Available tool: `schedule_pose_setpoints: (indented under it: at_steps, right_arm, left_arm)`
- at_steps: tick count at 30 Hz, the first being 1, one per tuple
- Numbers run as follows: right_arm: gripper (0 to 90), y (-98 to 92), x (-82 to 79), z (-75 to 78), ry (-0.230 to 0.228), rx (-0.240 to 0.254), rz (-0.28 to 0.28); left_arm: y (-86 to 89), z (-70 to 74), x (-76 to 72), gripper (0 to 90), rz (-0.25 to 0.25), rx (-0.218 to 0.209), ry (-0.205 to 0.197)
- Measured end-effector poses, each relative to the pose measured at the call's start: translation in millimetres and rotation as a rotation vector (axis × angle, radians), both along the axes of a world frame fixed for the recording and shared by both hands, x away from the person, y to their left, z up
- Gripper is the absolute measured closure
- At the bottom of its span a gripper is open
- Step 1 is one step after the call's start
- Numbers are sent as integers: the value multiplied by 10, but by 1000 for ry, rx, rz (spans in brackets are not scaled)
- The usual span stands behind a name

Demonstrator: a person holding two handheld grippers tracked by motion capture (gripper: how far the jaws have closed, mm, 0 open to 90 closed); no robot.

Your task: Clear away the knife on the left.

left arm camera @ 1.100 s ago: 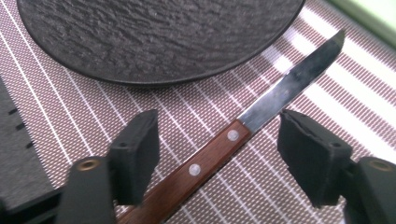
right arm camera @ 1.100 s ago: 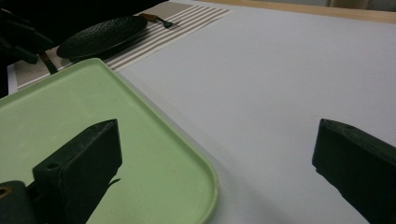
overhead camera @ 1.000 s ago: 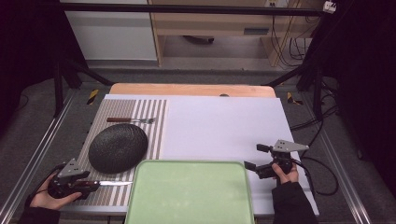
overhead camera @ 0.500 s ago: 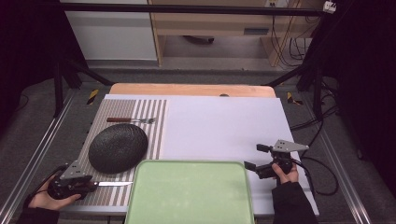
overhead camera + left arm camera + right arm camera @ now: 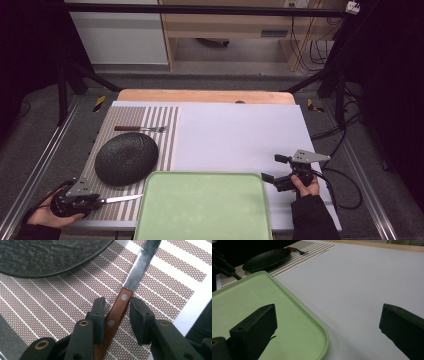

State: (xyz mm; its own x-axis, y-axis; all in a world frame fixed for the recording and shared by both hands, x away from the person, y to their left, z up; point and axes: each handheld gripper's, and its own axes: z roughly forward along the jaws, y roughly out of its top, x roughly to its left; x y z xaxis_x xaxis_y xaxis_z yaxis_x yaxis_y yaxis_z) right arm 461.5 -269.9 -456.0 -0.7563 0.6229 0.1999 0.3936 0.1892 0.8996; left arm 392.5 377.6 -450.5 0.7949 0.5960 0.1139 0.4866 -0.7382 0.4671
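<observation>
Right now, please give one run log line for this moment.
left gripper: closing around knife handle, small gaps remain | right gripper: open beside green tray

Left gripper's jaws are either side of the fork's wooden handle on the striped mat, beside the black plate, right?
Not the fork. The left gripper has been closing around the knife, its wooden handle between the jaws, on the striped mat beside the black plate, as the left gripper view shows.

I find the plate (image 5: pixel 126 158) on the striped mat (image 5: pixel 165 130), the fork (image 5: pixel 140 129) behind it, the knife (image 5: pixel 121 199) before it, the tray (image 5: pixel 202 207) right of the knife.
</observation>
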Motion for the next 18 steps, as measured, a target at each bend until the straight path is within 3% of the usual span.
schedule_pose_setpoints:
  at_steps: [8, 13, 18]
  right_arm:
    - [17, -1, 0, 0, 0, -1, 0]
    - [17, -1, 1, 0, 0, -2, -1]
    - [17, -2, 0, 1, 1, -2, -1]
  left_arm:
    - [-5, 16, 4, 705, -21, -3, 19]
    - [-39, 33, 12, 762, 1, 27, 35]
    - [-47, 37, 17, 762, 10, 22, 47]
